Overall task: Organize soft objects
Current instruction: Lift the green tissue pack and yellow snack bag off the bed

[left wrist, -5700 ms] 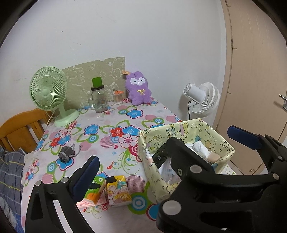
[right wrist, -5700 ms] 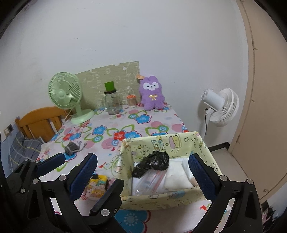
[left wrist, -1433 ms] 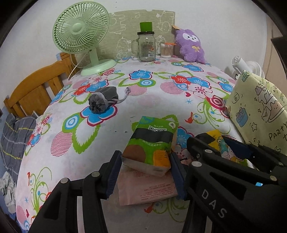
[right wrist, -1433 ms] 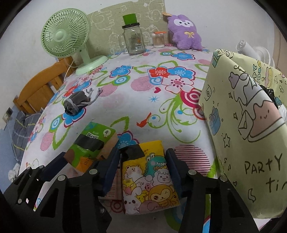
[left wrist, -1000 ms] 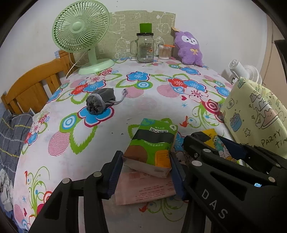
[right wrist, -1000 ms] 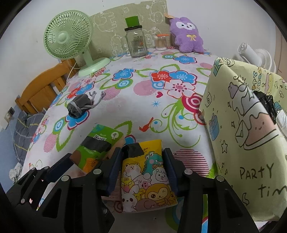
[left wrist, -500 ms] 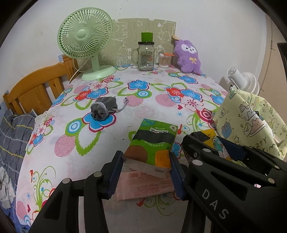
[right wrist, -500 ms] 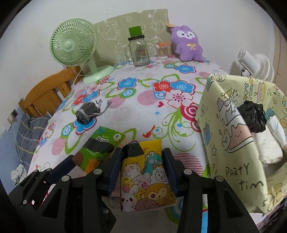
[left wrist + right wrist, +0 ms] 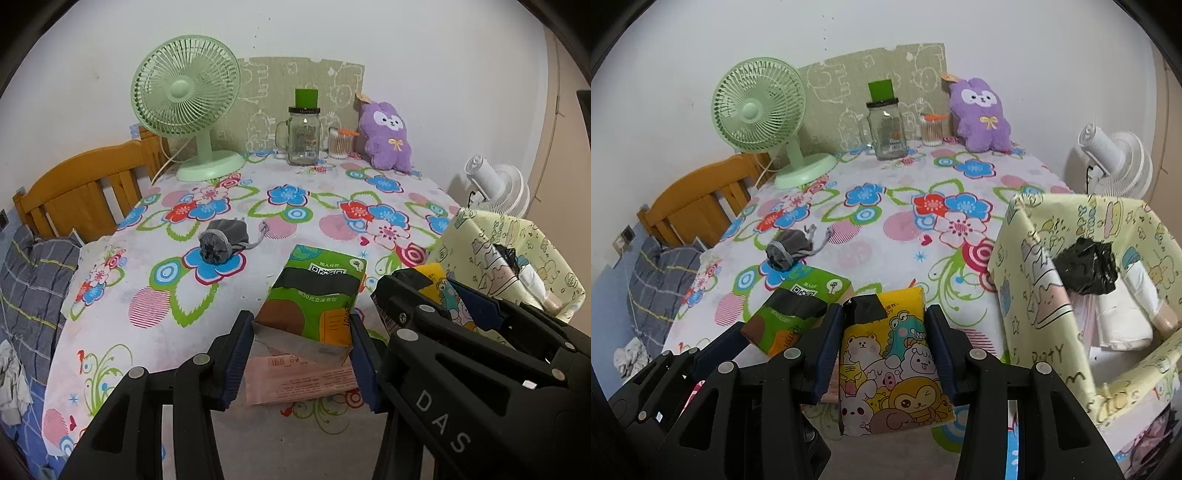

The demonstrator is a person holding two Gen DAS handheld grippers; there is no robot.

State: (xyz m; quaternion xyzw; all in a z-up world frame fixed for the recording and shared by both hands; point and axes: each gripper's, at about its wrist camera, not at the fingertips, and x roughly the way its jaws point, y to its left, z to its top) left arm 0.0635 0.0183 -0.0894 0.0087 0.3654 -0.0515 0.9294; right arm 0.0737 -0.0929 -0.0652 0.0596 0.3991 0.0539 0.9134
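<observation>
Left gripper (image 9: 301, 354) is clamped on the green soft tissue pack (image 9: 316, 295) and the right gripper (image 9: 882, 347) is clamped on the yellow cartoon-animal tissue pack (image 9: 886, 363), both lifted just off the floral-cloth table (image 9: 229, 295). Looks like the carry step. Next I'd guess both go right, over the pale yellow cartoon-print fabric bin (image 9: 1030, 295), clearing its floppy wall before letting go.

Green soft tissue pack (image 9: 314, 295) with black band and QR code: clamped between blue pads, lifted above table, tilted, far end higher.

Yellow soft tissue pack (image 9: 890, 365) with cartoon animals: clamped too, black tape at far end.

Pale yellow cartoon-print fabric box (image 9: 1030, 280): right side, open top, black crumpled bag (image 9: 1086, 269) and white rolls inside.
</observation>
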